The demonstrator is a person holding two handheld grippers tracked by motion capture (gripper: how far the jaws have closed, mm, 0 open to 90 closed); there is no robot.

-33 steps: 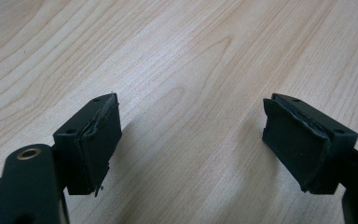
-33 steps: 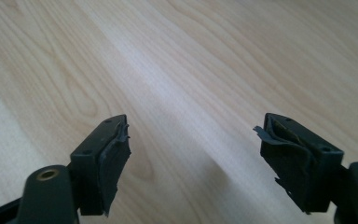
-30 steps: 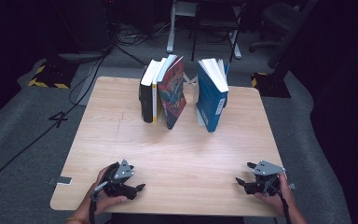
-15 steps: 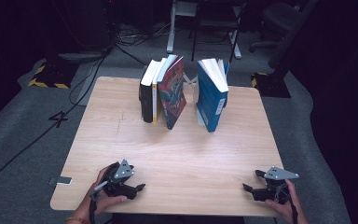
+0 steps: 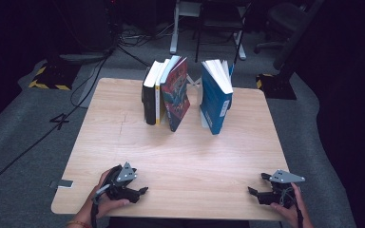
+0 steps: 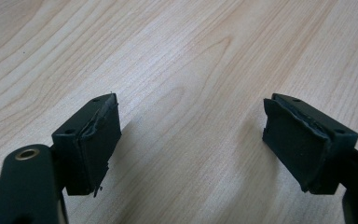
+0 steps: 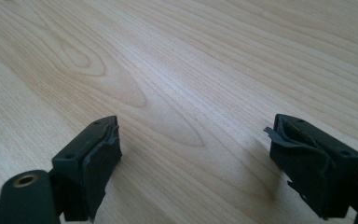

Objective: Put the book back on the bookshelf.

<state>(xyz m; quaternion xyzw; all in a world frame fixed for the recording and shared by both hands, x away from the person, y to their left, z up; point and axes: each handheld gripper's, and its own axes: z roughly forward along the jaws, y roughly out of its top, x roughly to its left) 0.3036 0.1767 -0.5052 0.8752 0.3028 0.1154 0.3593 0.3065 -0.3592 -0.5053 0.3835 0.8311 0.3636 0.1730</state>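
Note:
Several books stand upright at the far middle of the wooden table [image 5: 123, 137]: a black book [image 5: 148, 99], a book with a red and blue cover [image 5: 177, 95] leaning on its neighbours, and a blue book [image 5: 215, 102] standing apart to the right. My left gripper [image 5: 142, 191] rests at the near left edge, open, with bare wood between its pads [image 6: 93, 144]. At the near right corner my right gripper [image 5: 253, 192] lies low over the table; its jaws have just been opening and stand open, and nothing is between its pads [image 7: 98, 163].
Grey carpet surrounds the table, with cables [image 5: 90, 80] trailing at the far left. Chair and stand legs [image 5: 204, 28] rise behind the books. A small silver piece [image 5: 64, 183] lies on the floor by the near left corner.
My right gripper has shifted right and toward the near edge of the table. The left gripper and the books have stayed put.

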